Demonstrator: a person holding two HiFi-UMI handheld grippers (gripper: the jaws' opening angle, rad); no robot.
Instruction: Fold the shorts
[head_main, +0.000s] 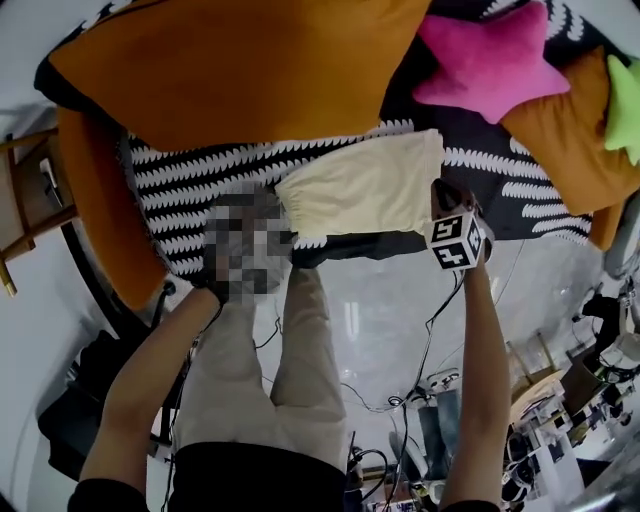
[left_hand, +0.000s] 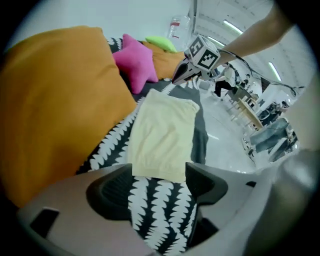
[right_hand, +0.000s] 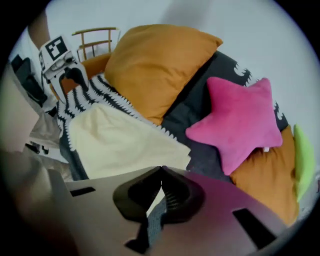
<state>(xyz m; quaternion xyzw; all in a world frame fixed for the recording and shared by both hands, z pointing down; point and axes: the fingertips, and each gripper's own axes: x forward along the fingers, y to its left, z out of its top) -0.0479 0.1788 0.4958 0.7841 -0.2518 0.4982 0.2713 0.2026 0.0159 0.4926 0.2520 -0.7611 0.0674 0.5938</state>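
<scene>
Black-and-white patterned cover (head_main: 175, 195) lay over what looked like a bed, with a big orange pillow (head_main: 240, 60) and a pink star cushion (head_main: 480, 55) toward the back. The pale cream shorts (head_main: 360, 185) lay flat on that cover as a neat rectangle, close to its front edge and above the glossy floor (head_main: 380, 310).

The left gripper (left_hand: 160, 175) pointed down at one short end of the shorts with its jaws apart. That end sat just at their tips and nothing was clamped. The right gripper (right_hand: 161, 171) hung at the opposite end with its jaws closed together, and no cloth showed pinched at their tips.

Several things could have gone wrong from there. If the left jaws had closed too shallowly, they would probably have caught only the top layer, and the layers would have parted on lifting. Closing too deep risked pinching the cover as well and dragging it along. The right jaws, being closed, could only have pushed and rumpled their end. Any pull toward the person could have slid the shorts off the edge.
</scene>
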